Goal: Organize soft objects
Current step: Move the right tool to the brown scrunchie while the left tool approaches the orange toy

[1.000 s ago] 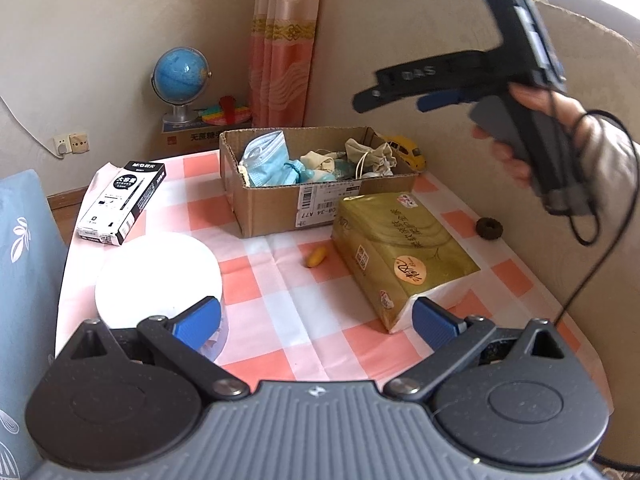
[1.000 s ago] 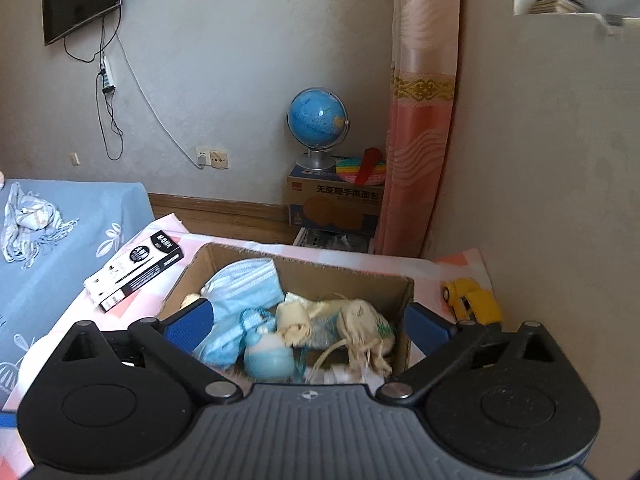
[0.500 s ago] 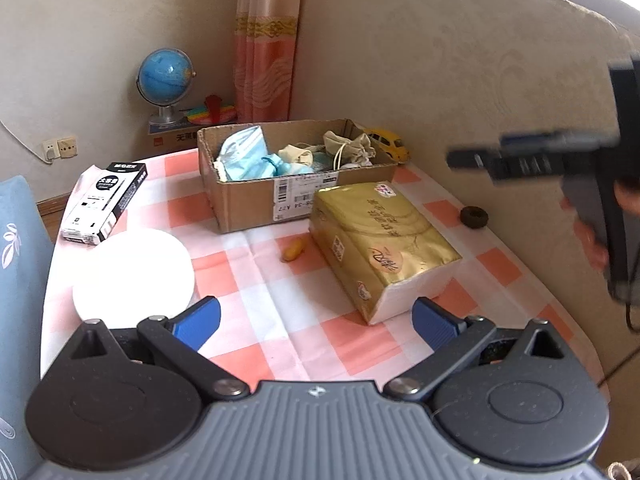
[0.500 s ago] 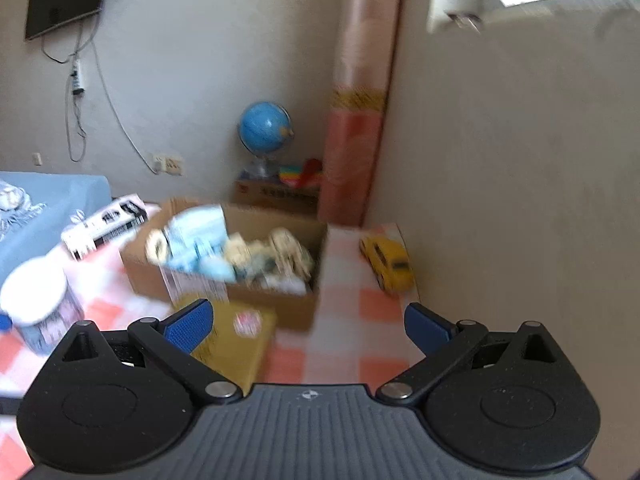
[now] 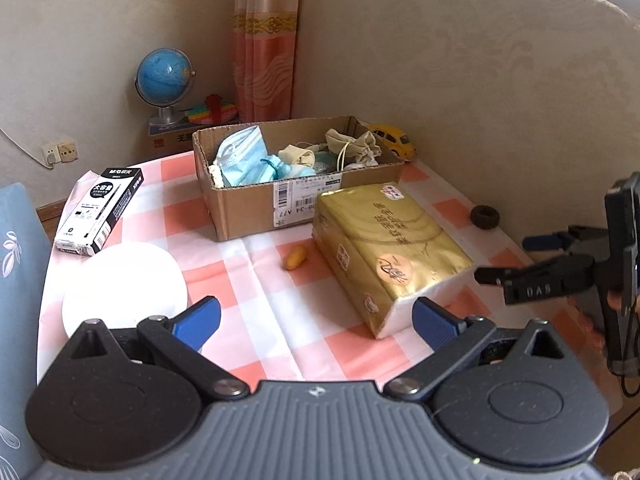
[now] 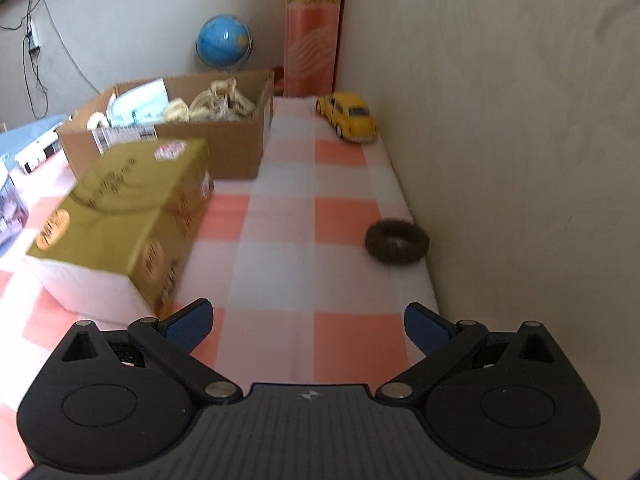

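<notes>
A cardboard box (image 5: 256,204) at the back of the checked table holds blue face masks (image 5: 244,156) and cream drawstring pouches (image 5: 352,146); it also shows in the right wrist view (image 6: 224,148). A gold tissue pack (image 5: 384,248) lies in front of it, also seen from the right wrist (image 6: 120,208). A dark brown scrunchie (image 6: 397,242) lies by the wall, ahead of my right gripper (image 6: 307,326), which is open and empty. My left gripper (image 5: 316,320) is open and empty near the front edge. The right gripper shows at the right in the left wrist view (image 5: 508,260).
A yellow toy car (image 6: 348,116) stands at the back by the wall. A small orange object (image 5: 295,258), a white round lid (image 5: 124,288) and a black-and-white pen box (image 5: 100,210) lie on the left half. The wall runs close along the table's right edge.
My right gripper has come away from above the box, swung right and dropped low toward the scrunchie by the wall. The left gripper has drawn back slightly.
</notes>
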